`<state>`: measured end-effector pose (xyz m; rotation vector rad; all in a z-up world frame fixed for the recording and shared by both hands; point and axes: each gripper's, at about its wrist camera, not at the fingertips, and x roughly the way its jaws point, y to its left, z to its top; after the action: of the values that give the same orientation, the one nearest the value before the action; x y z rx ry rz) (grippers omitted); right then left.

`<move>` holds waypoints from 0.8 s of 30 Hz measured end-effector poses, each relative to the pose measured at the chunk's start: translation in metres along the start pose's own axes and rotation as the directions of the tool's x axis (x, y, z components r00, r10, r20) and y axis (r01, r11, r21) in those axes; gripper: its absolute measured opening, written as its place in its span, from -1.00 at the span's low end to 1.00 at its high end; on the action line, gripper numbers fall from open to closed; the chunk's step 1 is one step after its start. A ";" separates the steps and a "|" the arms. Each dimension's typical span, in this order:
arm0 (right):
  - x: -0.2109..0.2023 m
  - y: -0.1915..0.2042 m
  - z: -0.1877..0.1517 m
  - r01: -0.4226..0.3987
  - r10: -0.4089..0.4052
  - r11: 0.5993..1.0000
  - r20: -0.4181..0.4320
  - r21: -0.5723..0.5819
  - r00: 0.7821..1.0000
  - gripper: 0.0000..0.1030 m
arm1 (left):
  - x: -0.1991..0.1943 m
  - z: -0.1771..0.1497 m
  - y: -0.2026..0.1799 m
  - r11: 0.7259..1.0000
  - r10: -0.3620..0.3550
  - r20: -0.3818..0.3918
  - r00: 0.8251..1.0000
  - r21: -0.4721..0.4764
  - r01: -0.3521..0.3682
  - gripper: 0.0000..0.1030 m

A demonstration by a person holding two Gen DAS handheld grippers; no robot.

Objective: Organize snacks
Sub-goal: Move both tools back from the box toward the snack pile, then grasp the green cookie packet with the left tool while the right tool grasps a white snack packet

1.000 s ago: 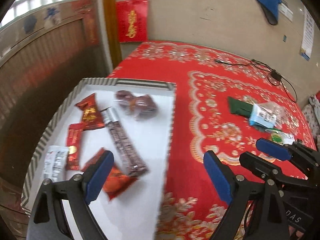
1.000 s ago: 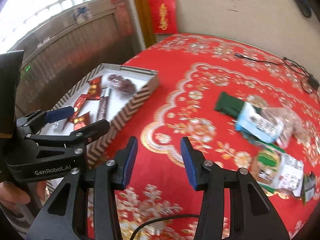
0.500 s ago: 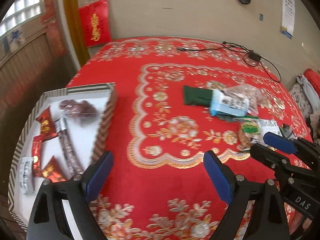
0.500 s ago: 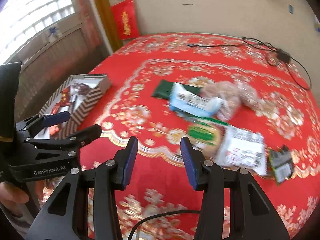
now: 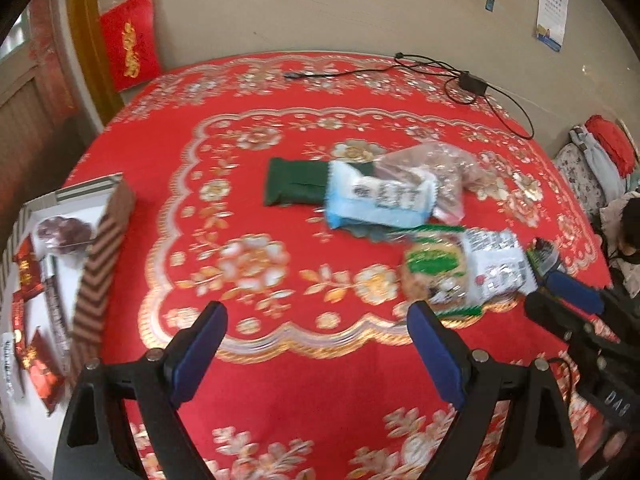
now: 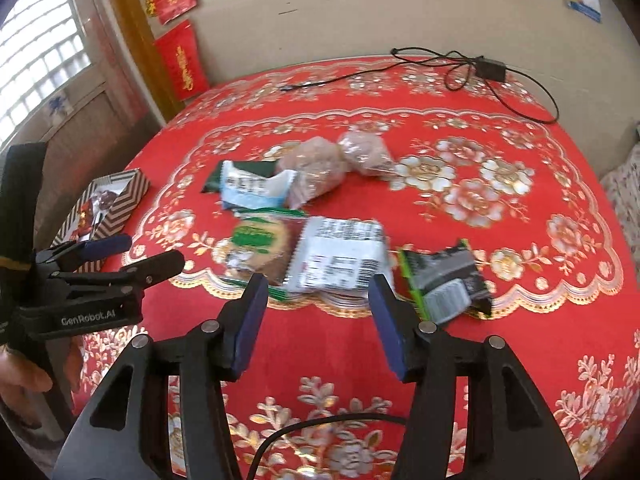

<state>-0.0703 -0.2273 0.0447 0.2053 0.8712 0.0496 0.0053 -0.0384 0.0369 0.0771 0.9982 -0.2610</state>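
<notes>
Loose snacks lie in a pile on the red tablecloth: a dark green pack (image 5: 294,186), a light blue pack (image 5: 378,200), a clear bag of brown pieces (image 5: 432,168), a cookie pack with a green label (image 5: 436,268) (image 6: 260,246) joined to a white-labelled pack (image 6: 336,258), and a small dark pack (image 6: 444,278). A striped box (image 5: 106,248) at the left holds several snacks. My left gripper (image 5: 316,350) is open and empty above the cloth. My right gripper (image 6: 316,320) is open and empty just in front of the cookie pack.
A black cable with an adapter (image 5: 472,82) lies at the table's far side by the wall. Red paper decorations (image 5: 128,40) hang on the wall at the left. The left gripper also shows in the right wrist view (image 6: 132,252).
Both grippers swung right, away from the striped box toward the snack pile. The right gripper's fingers have opened wider and the cookie pack is now close in front of it.
</notes>
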 end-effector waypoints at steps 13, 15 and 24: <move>0.001 -0.034 -0.005 0.023 -0.023 0.998 -0.012 0.053 1.000 0.02 | 0.038 0.024 -0.048 0.998 -0.064 -0.079 0.995 0.022 0.066 0.80; 0.001 -0.036 -0.003 0.024 -0.024 0.998 -0.011 0.050 1.000 0.02 | 0.046 0.026 -0.051 0.997 -0.079 -0.097 0.992 0.007 0.080 0.80; 0.008 -0.010 0.011 0.002 -0.011 0.982 -0.047 -0.189 0.999 0.10 | 0.049 0.025 -0.047 0.997 -0.048 -0.078 0.996 0.061 0.053 0.59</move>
<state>-0.0572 -0.2379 0.0429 0.0237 0.9092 0.1314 0.0389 -0.0969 0.0123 0.1205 1.0692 -0.3379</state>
